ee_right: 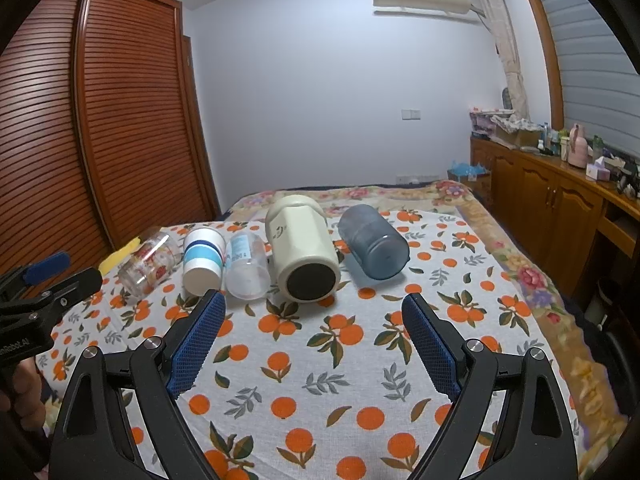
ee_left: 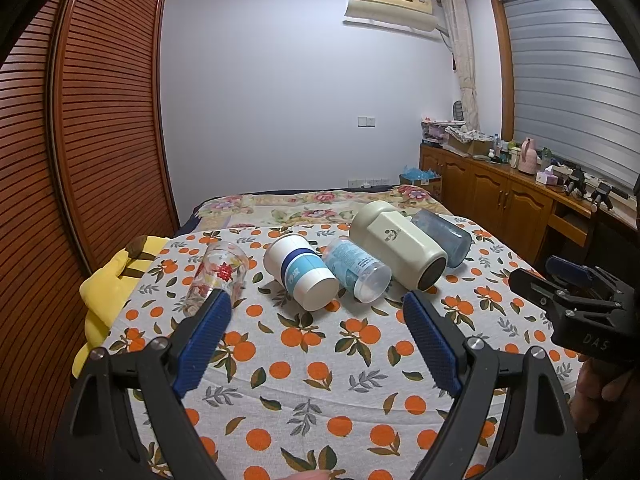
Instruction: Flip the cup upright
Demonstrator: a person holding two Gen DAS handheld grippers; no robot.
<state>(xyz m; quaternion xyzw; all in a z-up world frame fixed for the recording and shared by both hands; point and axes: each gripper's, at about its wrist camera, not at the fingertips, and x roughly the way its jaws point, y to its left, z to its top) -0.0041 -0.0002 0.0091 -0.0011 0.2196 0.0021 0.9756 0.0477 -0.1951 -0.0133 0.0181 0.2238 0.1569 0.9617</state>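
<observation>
Several cups lie on their sides in a row on the orange-print cloth: a flowered glass, a white cup with a blue band, a clear plastic cup with a blue label, a cream mug and a blue-grey tumbler. The right wrist view shows the same row: glass, white cup, clear cup, cream mug, tumbler. My left gripper is open and empty, short of the cups. My right gripper is open and empty, just before the cream mug.
A yellow plush toy lies at the cloth's left edge. A slatted wooden wardrobe stands on the left. A wooden cabinet with clutter runs along the right wall. The bed continues behind the cups.
</observation>
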